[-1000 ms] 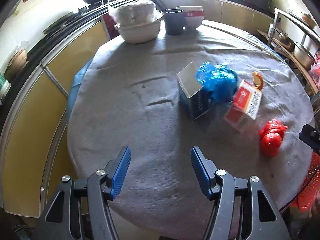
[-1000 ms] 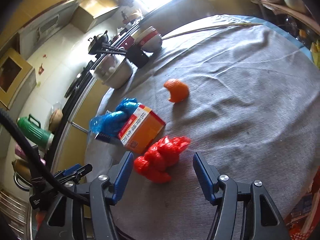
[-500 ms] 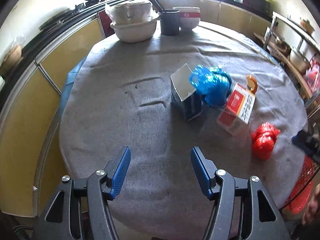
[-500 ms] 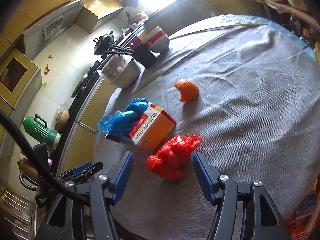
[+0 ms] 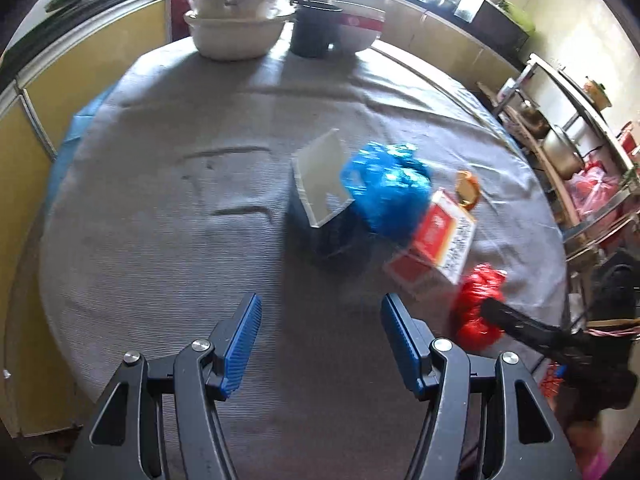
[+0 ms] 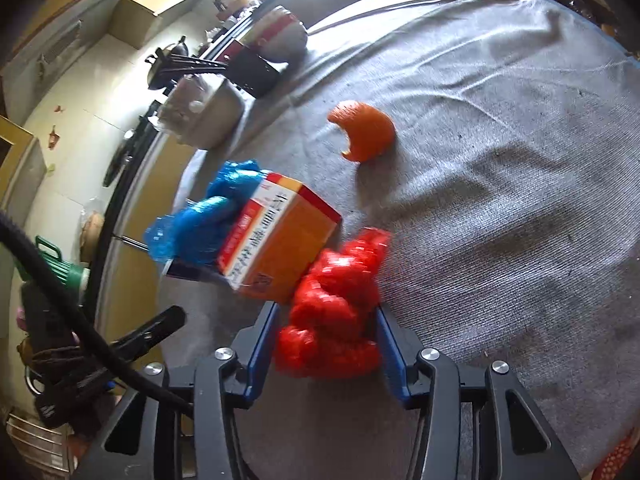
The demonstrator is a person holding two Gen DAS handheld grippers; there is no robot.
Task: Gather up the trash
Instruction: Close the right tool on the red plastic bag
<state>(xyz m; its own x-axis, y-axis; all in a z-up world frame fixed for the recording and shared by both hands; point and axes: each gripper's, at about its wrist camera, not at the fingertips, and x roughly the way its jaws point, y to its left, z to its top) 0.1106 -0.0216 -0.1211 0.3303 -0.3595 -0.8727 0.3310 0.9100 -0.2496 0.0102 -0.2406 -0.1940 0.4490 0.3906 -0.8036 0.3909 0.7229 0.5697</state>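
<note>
A crumpled red plastic bag (image 6: pixel 332 300) lies on the grey-clothed round table (image 6: pixel 500 220), between the fingers of my right gripper (image 6: pixel 326 320). Its jaws are closing, with the pads right beside the bag, which does not look squeezed. Beyond it lie an orange-red carton (image 6: pixel 280 240), a blue plastic bag (image 6: pixel 200 220) and an orange peel (image 6: pixel 364 128). My left gripper (image 5: pixel 320 320) hovers open over bare cloth, nothing between its fingers. Ahead of it lie a dark open box (image 5: pixel 324 184), the blue plastic bag (image 5: pixel 384 192), the carton (image 5: pixel 436 240) and the red bag (image 5: pixel 476 300).
Stacked white bowls (image 5: pixel 236 28), a dark cup with chopsticks (image 5: pixel 312 32) and a red-banded bowl (image 5: pixel 356 28) stand at the table's far edge. A metal shelf with pots (image 5: pixel 560 148) is to the right. Yellow cabinets line the wall. A green thermos (image 6: pixel 60 268) stands off the table.
My right gripper moved forward and down until the red bag came between its fingers, and the jaws narrowed. The left gripper tilted further down toward the table, its opening unchanged.
</note>
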